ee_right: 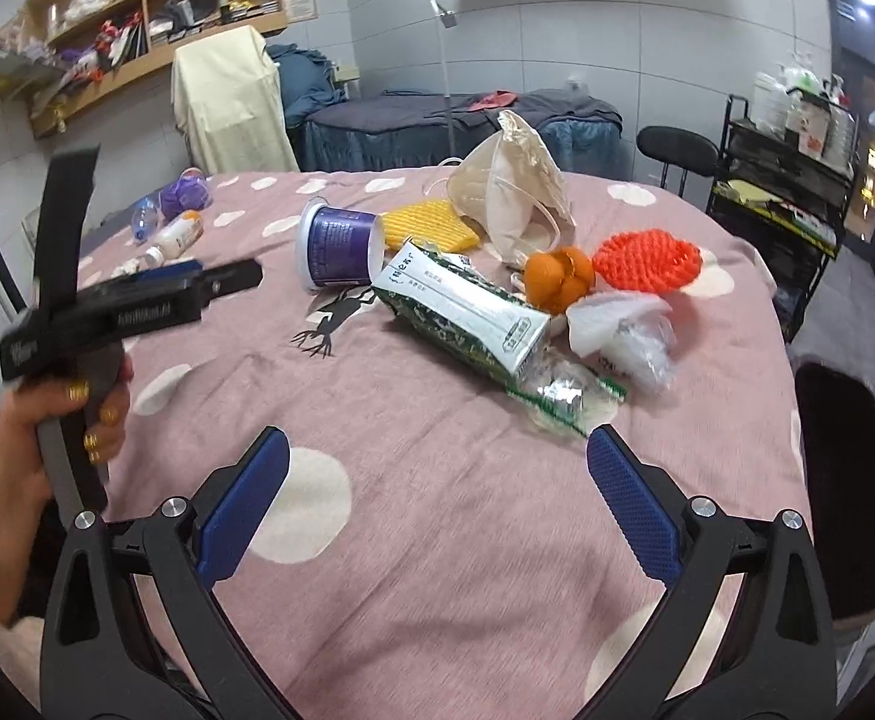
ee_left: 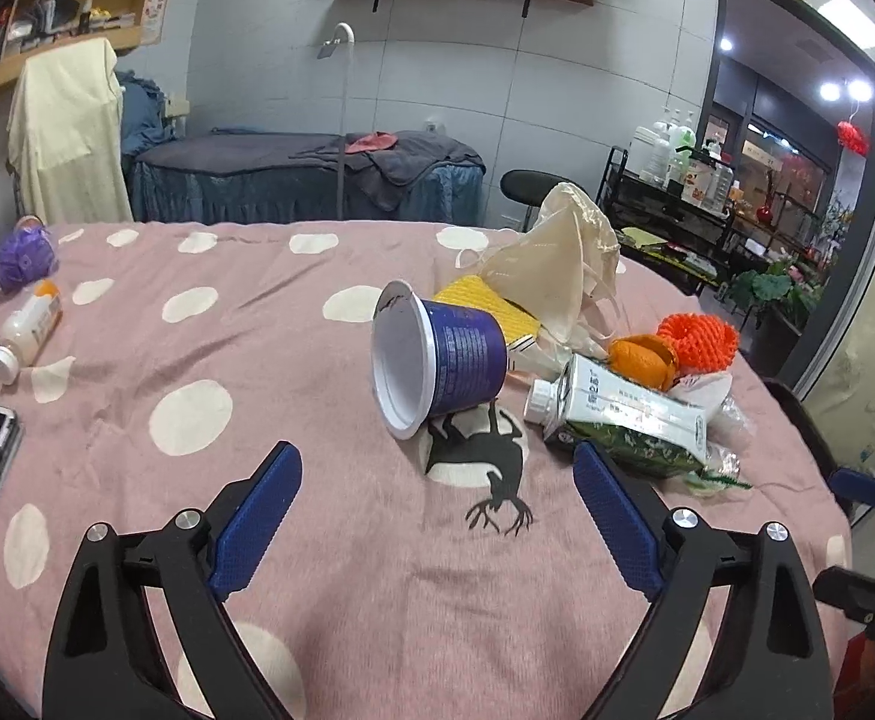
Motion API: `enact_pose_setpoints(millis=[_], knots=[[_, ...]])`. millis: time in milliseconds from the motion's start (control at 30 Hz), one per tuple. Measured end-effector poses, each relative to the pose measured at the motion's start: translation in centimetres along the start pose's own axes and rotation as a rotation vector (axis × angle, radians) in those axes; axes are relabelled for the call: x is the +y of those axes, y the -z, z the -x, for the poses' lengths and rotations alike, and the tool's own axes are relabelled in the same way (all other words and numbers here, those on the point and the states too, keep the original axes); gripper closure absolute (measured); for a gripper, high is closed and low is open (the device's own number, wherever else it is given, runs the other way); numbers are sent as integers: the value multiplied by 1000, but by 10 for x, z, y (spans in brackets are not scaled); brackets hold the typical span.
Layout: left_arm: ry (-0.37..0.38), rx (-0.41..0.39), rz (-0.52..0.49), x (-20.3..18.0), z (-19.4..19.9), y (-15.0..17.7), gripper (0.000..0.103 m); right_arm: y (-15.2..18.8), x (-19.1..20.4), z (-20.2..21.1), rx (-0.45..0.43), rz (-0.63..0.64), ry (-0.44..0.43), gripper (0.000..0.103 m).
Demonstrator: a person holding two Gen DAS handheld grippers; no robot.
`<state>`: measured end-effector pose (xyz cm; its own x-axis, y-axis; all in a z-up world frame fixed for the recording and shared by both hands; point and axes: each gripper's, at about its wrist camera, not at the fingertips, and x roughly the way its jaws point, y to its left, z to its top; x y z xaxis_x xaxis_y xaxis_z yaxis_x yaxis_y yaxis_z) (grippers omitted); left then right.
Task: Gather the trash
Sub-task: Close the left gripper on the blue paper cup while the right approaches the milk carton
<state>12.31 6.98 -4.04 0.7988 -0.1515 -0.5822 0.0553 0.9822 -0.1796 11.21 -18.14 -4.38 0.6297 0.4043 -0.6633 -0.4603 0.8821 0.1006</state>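
On green-white carton (ee_right: pixel 464 315): unreadable print

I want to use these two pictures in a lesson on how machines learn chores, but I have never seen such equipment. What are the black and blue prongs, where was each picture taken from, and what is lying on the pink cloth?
There is no robot here. A person holds a hand-operated gripper in each hand, and each gripper carries a wide-angle camera that looks along its two blue-padded fingers. One picture comes from the left gripper, the other from the right gripper. Both are open and hold nothing. The right view also shows the person's left hand gripping its tool.

On the pink spotted cloth lies a pile of rubbish: a tipped purple cup, a crushed milk carton, orange peel, an orange foam net, a yellow foam net and a cream bag.
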Motion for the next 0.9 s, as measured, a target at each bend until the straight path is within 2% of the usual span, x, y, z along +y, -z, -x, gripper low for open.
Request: enact_pose_setpoints(millis=[67, 167, 333, 533, 633, 800, 900], knots=[[23, 10, 21, 7, -8, -8, 17, -5, -2, -6, 12, 8, -25, 5], [19, 29, -17, 12, -23, -20, 19, -13, -3, -13, 27, 37, -79, 5], [91, 84, -36, 27, -36, -29, 26, -27, -3, -28, 47, 113, -59, 5], [151, 125, -45, 48, -51, -34, 31, -34, -8, -36, 58, 90, -79, 5], [233, 135, -31, 57, -54, -37, 32, -34, -10, -37, 63, 78, -70, 5], [289, 157, -58, 56, -64, -40, 36, -33, -15, -43, 89, 59, -59, 5], [353, 168, -54, 51, -69, -43, 39, -36, -16, -46, 92, 57, -44, 5]])
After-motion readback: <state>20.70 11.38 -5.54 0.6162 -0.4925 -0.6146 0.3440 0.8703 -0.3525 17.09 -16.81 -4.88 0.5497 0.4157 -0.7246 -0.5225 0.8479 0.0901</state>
